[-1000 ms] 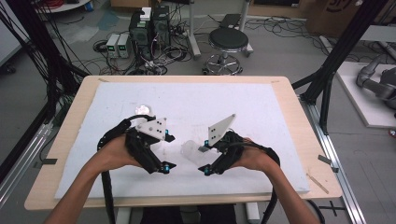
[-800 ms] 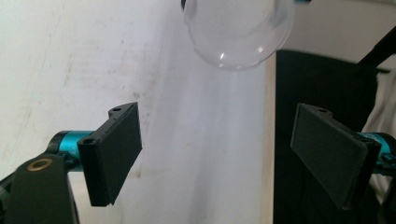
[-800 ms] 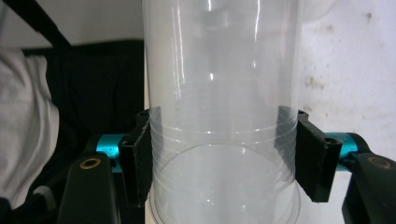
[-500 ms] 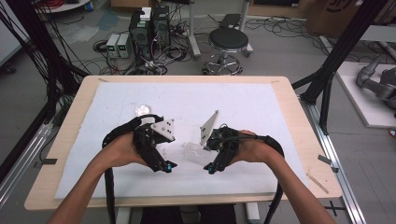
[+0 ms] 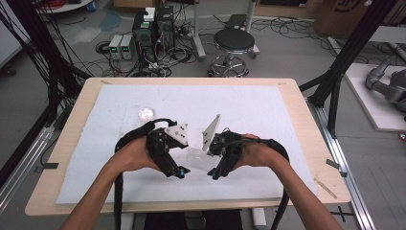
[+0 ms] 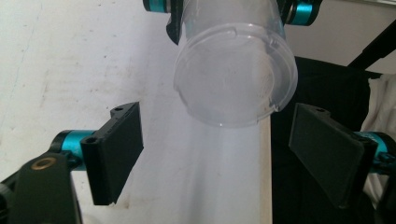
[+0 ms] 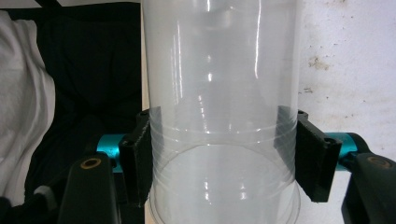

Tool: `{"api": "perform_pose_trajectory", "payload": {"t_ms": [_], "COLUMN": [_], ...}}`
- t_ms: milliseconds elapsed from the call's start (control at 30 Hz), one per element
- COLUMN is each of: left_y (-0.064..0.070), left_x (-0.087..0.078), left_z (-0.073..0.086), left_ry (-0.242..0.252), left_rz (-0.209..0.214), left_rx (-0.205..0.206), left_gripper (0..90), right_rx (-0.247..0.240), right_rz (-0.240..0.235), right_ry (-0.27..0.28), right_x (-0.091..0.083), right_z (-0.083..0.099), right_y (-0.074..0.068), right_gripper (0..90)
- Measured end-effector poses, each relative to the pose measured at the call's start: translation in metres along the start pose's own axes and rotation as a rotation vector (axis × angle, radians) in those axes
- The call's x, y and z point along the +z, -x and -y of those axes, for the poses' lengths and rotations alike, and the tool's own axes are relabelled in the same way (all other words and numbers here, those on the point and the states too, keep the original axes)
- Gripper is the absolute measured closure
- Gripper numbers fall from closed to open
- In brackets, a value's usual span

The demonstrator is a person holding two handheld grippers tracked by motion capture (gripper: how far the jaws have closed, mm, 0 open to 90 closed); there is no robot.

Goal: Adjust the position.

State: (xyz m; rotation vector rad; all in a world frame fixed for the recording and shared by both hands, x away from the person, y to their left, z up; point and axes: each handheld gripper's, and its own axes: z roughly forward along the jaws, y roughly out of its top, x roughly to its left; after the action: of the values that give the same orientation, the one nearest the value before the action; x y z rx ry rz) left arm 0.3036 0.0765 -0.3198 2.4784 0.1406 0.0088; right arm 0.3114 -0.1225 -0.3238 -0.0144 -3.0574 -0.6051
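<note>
two grippers meet over the table (image 5: 287,110): the right gripper (image 7: 224,154) is clamped on a clear plastic cup (image 7: 222,93), while the left gripper (image 6: 224,154) stands spread apart before its base.

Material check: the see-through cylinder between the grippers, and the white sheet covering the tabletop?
Clear cylindrical container: looks like thin glossy transparent plastic; sharp highlights, moulded rim lines, jaws visible through the wall. Glass can't be ruled out. White table covering: matte, no glare, stained and speckled in the right gripper view; probably foam or felt-like sheet, hard to say which.
</note>
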Motion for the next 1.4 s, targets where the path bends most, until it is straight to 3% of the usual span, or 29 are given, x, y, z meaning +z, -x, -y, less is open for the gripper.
{"api": "perform_pose_trajectory", "payload": {"t_ms": [733, 1033, 1100, 1400], "left_y": [-0.002, -0.001, -0.001, 0.0], "left_x": [0.01, 0.012, 0.011, 0.012], "left_z": [-0.008, -0.009, -0.009, -0.009], "left_ry": [0.036, 0.049, 0.044, 0.048], "left_rz": [0.03, 0.047, 0.046, 0.041], "left_rx": [0.009, 0.005, 0.021, 0.016], "left_gripper": [25.4, 36.6, 40.8, 41.8], "right_rx": [-0.006, -0.011, -0.005, -0.017], "right_rz": [-0.014, -0.018, -0.017, -0.013], "right_ry": [-0.024, -0.029, -0.028, -0.025], "right_x": [0.006, 0.008, 0.009, 0.009], "right_z": [-0.002, -0.004, -0.004, -0.004], "right_y": [0.002, 0.002, 0.002, 0.003], "right_gripper": [33.1, 33.1, 33.3, 33.3]}}
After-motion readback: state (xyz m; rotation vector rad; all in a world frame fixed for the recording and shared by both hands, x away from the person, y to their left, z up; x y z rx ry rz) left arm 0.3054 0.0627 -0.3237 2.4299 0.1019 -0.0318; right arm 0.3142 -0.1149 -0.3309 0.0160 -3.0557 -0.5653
